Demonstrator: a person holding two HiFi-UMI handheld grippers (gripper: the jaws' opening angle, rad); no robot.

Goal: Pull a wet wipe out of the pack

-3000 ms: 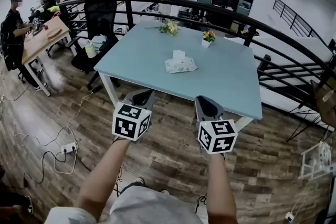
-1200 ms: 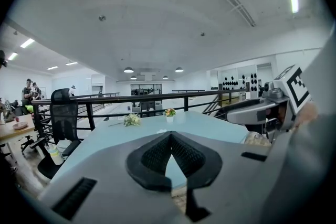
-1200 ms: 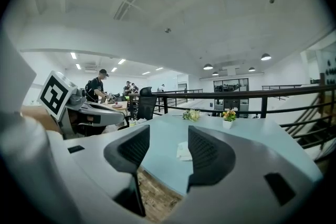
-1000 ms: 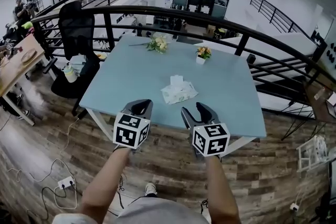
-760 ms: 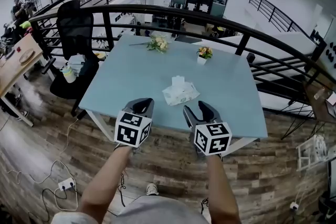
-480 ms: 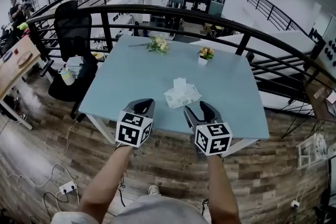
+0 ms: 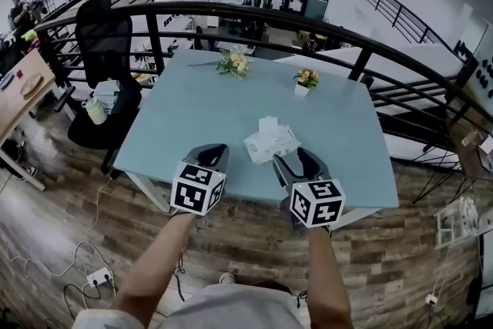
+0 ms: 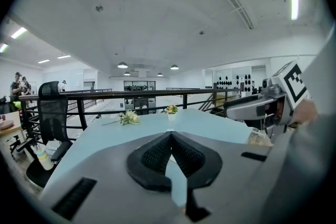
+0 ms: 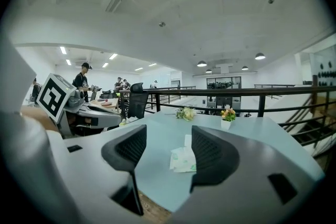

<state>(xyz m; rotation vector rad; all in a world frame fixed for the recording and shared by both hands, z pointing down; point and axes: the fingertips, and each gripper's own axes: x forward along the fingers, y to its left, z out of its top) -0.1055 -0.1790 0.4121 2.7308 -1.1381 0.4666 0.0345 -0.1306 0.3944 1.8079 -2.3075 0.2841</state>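
Note:
The wet wipe pack, white with green print, lies flat on the light blue table, and one wipe sticks up from its top. My right gripper hovers at the table's near edge, just short of the pack. Its jaws have just been opening and now stand wide apart with nothing between them. In the right gripper view the pack shows beyond the gap of that gripper. My left gripper is to the pack's left over the near edge, and in its own view this gripper has its pads together.
A loose bunch of flowers and a small flower pot stand at the table's far side. A black railing curves behind the table. A black office chair stands to the left, and wooden floor runs along the near edge.
Both grippers have moved forward towards the table and the pack. The right jaws have spread wider. The left jaws stay together.

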